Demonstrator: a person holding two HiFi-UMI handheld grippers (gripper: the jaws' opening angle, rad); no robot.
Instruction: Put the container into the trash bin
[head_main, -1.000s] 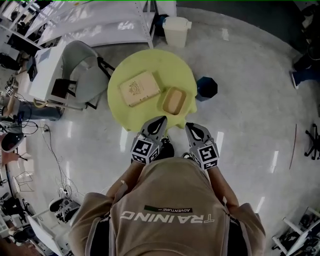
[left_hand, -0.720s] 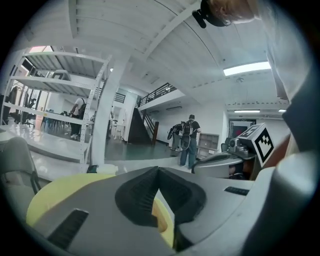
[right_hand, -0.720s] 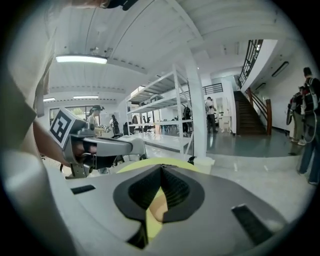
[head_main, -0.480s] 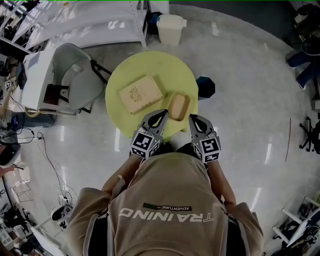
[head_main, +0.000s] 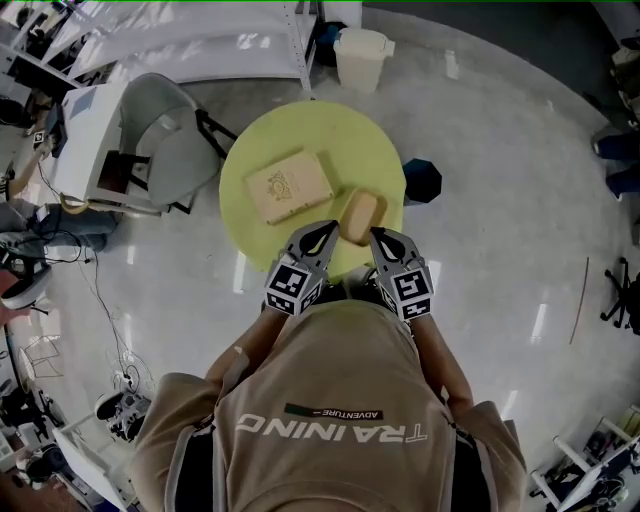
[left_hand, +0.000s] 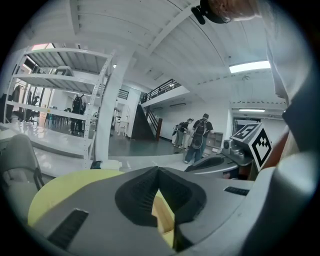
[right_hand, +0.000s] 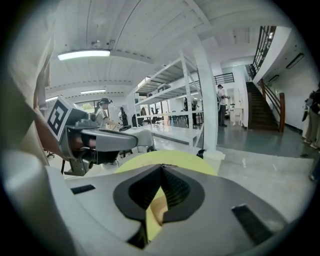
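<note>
On the round yellow table (head_main: 368, 148) lies a small tan container (head_main: 361, 216) at the near right edge, with a flat tan box (head_main: 289, 187) to its left. A white trash bin (head_main: 361, 60) stands on the floor beyond the table. My left gripper (head_main: 326, 230) is shut and empty, its tip just left of the small container. My right gripper (head_main: 377, 236) is shut too, its tip at the container's near right corner. Tan shows under the closed jaws in the left gripper view (left_hand: 165, 220) and the right gripper view (right_hand: 158, 210).
A dark blue stool-like object (head_main: 422, 181) sits on the floor right of the table. A grey chair (head_main: 160, 140) and a white desk stand to the left. White shelving runs along the back, and people stand far off in the hall.
Both grippers have come forward from the table's near rim, and their tips now flank the small container. Both stayed shut.
</note>
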